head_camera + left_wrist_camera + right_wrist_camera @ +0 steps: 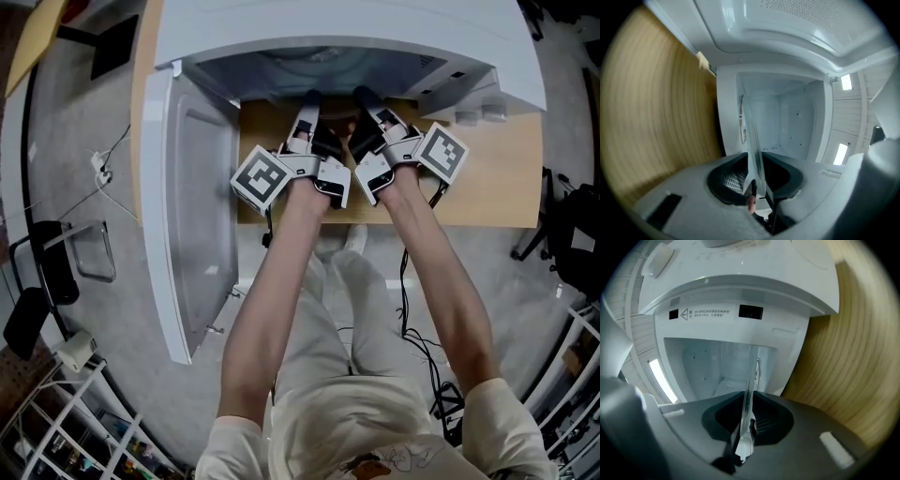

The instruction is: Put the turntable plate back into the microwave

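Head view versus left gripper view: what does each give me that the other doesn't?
Only the head view gives the whole layout. The left gripper and right gripper reach side by side into the cavity. The door stands swung open to the left, and the person's forearms are in view.
Only the left gripper view shows the grip itself. The turntable plate is seen edge-on, pinched between that gripper's jaws, and the cavity's back wall lies beyond it.
Both show the white microwave and the wooden table.
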The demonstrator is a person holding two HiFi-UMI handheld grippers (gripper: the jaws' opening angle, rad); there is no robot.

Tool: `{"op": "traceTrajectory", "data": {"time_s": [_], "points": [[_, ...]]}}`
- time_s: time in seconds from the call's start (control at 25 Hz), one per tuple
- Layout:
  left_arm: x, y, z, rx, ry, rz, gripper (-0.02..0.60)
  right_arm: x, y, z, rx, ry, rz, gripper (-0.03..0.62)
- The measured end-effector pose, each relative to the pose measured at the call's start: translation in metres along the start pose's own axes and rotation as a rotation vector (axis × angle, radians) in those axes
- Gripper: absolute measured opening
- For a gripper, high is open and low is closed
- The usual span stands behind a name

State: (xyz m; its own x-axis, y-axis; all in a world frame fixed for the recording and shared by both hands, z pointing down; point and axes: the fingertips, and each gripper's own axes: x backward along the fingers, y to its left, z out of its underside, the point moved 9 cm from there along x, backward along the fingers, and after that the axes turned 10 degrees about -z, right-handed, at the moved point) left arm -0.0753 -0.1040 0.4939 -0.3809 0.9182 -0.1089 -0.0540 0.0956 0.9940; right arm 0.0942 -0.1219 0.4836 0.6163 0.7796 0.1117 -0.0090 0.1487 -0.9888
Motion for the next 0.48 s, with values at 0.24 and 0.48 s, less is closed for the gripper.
{"op": "traceTrajectory", "data": {"time_s": [0.24,0.48], "points": [[0.007,-0.004,-0.001,-0.009,0.044,-0.051,0.06,-0.006,-0.001,-0.004,0.014,0.008,0.03,0.052],[0.008,-0.011,0.005,0.02,0.074,-0.066,0.049,-0.021,0.003,-0.018,0.014,-0.006,0.037,0.055]]}}
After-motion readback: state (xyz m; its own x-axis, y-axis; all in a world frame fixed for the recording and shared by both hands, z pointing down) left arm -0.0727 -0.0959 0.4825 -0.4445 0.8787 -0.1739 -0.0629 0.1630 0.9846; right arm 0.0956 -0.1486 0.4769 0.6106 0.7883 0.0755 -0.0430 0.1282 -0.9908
